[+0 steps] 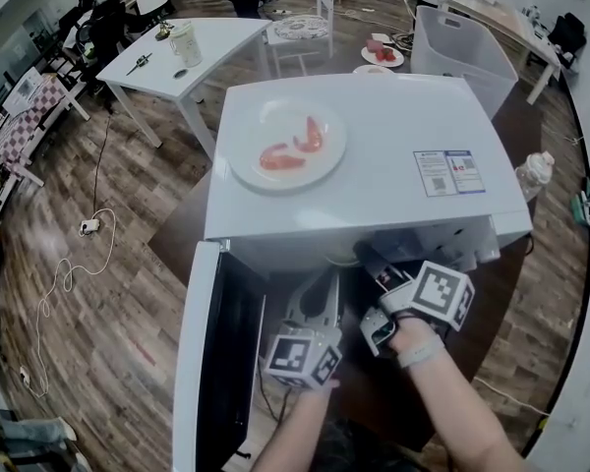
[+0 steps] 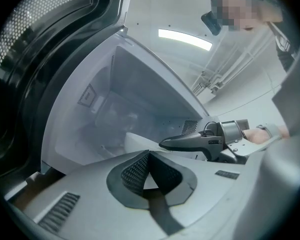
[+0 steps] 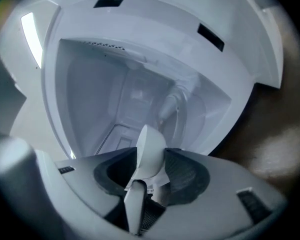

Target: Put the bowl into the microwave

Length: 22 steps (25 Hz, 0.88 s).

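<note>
Counts: 2 grippers, 1 bowl, 1 microwave, 1 plate, 2 red food pieces. Right gripper [image 3: 150,160] is closed on the white bowl [image 3: 151,146]. The rim stands edge-on between its 2 pads, and both pads look to be against it. The bowl is at the mouth of the microwave [image 1: 374,155] cavity, which opens straight ahead of this gripper. Left gripper [image 2: 149,156] is empty: its 2 pads meet at the tips with nothing between them. It sits just left of the right gripper and nearer the person, outside the cavity, with the open door [image 1: 202,362] on its left. Plate [image 1: 238,160] lies on the microwave's top, above both grippers, carrying the 2 red food pieces [image 1: 275,157]. 1 label [image 1: 447,172] is on the same top, further right. Only the head view shows the plate, the label and the 2 forearms [image 1: 452,411]; there the bowl is almost all hidden under the microwave's top edge. Only the right gripper view shows the grip on the bowl and the bare white cavity walls beyond it. Only the left gripper view shows the right gripper from the side, 1 dark finger [image 2: 190,143] reaching into the cavity to the left gripper's right. It also shows the door's mesh window [image 2: 50,14] at upper left.
</note>
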Tool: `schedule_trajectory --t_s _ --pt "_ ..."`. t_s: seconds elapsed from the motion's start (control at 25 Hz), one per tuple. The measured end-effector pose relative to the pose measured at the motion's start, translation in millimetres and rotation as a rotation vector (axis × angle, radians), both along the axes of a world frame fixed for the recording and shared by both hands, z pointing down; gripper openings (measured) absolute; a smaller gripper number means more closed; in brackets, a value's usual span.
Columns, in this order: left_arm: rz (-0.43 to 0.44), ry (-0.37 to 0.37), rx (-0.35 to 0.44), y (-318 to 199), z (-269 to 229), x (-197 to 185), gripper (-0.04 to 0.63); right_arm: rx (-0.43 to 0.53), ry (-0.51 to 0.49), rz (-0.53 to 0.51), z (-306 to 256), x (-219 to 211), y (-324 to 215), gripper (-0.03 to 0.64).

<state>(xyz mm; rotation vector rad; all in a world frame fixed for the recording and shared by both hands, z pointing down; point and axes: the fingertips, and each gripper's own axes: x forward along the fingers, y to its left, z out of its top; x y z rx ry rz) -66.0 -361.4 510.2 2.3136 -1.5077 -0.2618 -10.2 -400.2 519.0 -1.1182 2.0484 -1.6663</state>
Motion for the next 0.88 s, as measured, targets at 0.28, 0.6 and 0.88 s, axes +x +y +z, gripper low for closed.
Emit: schedule_trajectory --t_s 0.28,0.6,0.88 --pt "-0.013 0.005 -0.007 -3.3 2.3 -2.9 0.012 0.134 -0.073 -0.131 -21.9 -18.2 10.0 0.268" --pt "-0.017 0.01 -0.012 -6.3 0.8 -4.8 0.012 0.223 0.162 -0.244 -4.2 -15.1 29.9 0.26" --pt "-0.012 0.007 -0.014 -9.2 3.0 -5.9 0.012 0.271 0.235 -0.264 2.9 -13.2 33.6 0.171"
